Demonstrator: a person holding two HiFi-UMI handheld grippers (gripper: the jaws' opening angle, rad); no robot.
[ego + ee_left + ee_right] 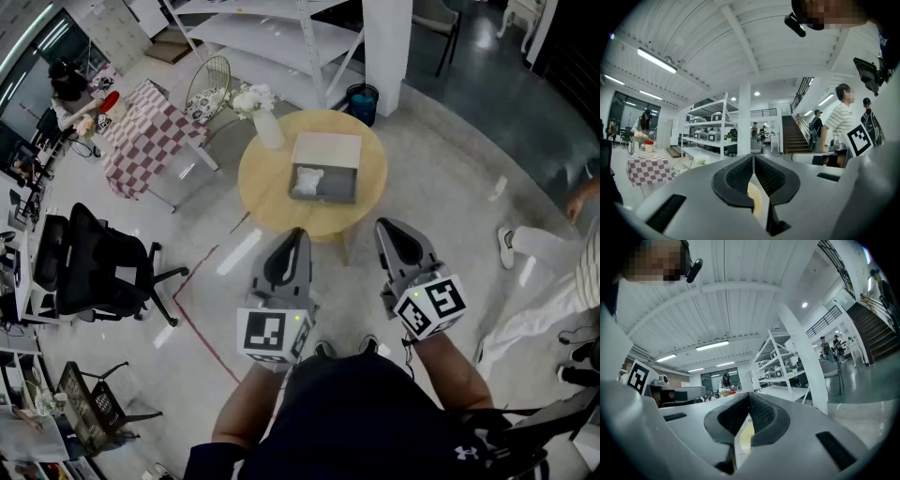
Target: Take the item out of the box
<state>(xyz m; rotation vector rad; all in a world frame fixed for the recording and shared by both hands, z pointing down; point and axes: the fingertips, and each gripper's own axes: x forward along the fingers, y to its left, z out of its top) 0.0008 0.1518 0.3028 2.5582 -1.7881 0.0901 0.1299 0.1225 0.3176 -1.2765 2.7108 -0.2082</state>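
Standing short of a round wooden table (265,192), a person held two grippers just off the table's near edge. The left gripper (298,234) and right gripper (384,226) each had jaws pressed together, grasping nothing. At the table's centre sat an open box (341,186) with the white item (307,181) inside. A vase of flowers (265,127) stood at the table's far left rim.

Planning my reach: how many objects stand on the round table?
2: white vase of white flowers near its far-left edge; open grey box at centre, holding a crumpled white item.
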